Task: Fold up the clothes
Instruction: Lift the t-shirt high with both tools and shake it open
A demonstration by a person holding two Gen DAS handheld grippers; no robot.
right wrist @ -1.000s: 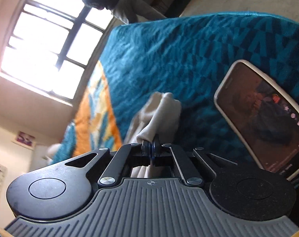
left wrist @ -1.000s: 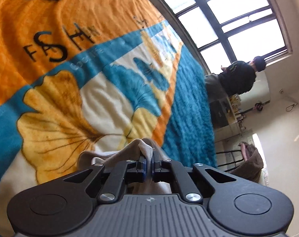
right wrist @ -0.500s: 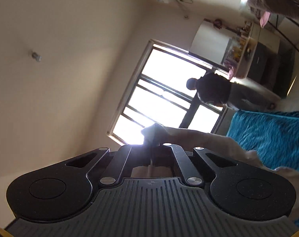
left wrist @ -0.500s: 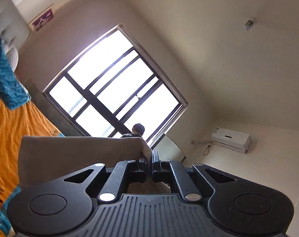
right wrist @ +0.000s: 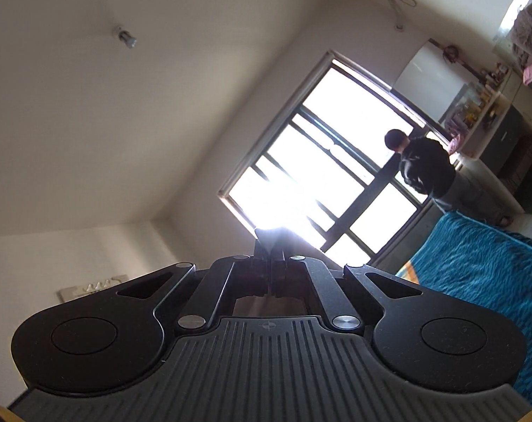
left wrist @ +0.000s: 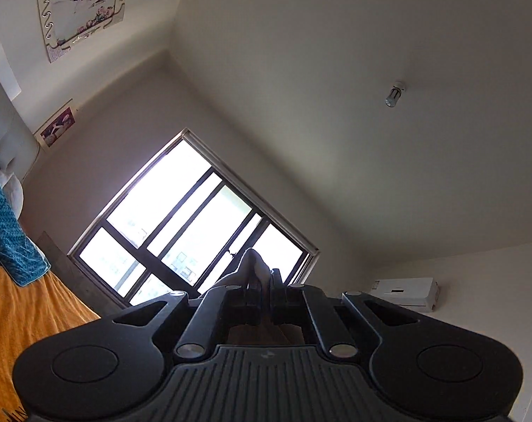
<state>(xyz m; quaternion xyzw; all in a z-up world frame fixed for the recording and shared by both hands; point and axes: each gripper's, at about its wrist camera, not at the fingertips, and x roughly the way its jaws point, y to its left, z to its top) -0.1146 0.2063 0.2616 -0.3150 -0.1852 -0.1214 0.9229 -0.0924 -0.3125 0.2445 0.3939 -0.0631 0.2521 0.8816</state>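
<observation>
My left gripper [left wrist: 265, 283] is shut on a fold of the beige garment [left wrist: 253, 263], which pokes up between the fingertips and shows dark against the window. My right gripper [right wrist: 268, 263] is shut on another edge of the same beige garment [right wrist: 266, 237], lit by glare. Both grippers are raised and point up towards the ceiling and window. The rest of the garment hangs below, out of view.
The bed's orange and teal blanket lies at the lower left in the left wrist view [left wrist: 16, 316] and at the lower right in the right wrist view [right wrist: 484, 274]. A person [right wrist: 424, 168] stands by the window [right wrist: 329, 176]. Shelves [right wrist: 477, 119] stand beyond.
Both grippers have lifted the garment off the bed and tilted upward. The views went from the blanket and a phone to the ceiling and window.
</observation>
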